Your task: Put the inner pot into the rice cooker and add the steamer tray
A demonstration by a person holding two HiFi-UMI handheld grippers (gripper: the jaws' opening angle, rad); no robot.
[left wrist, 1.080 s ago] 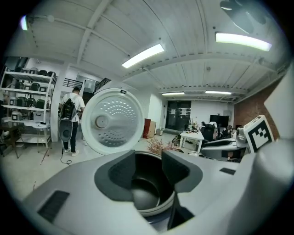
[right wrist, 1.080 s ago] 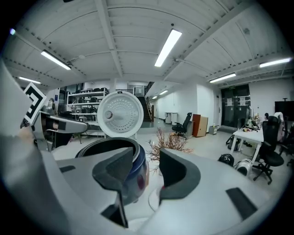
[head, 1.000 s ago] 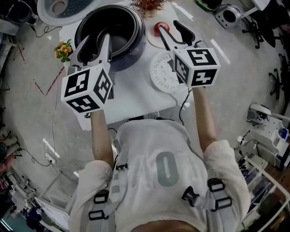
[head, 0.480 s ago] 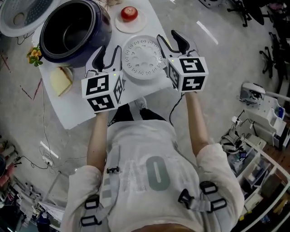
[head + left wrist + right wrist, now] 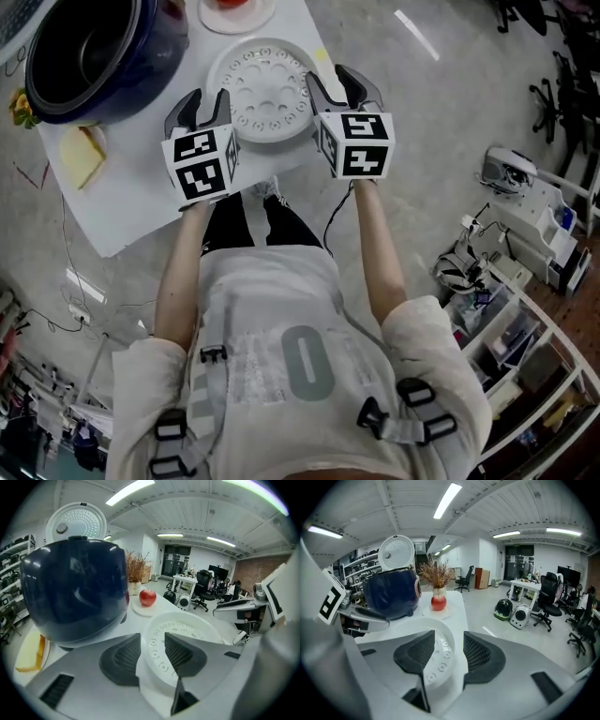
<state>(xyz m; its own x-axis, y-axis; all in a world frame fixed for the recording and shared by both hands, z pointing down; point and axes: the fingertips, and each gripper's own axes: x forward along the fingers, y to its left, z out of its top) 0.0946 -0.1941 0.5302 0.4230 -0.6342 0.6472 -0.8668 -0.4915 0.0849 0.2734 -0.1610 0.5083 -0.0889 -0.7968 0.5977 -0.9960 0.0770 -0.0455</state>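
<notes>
Jaws of the left gripper [image 5: 202, 101] and right gripper [image 5: 330, 82] are held apart, unclamped, with opposite rims of the white steamer tray [image 5: 267, 89] seen between them. The tray is laid flat on the counter [image 5: 141, 192], beside the dark rice cooker [image 5: 155, 58], in which the inner pot [image 5: 80, 52] is seated.

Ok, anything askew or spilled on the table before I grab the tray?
Nothing stands out: the steamer tray lies flat on the table, the rice cooker stands upright, lid open, the apple on its plate.
</notes>
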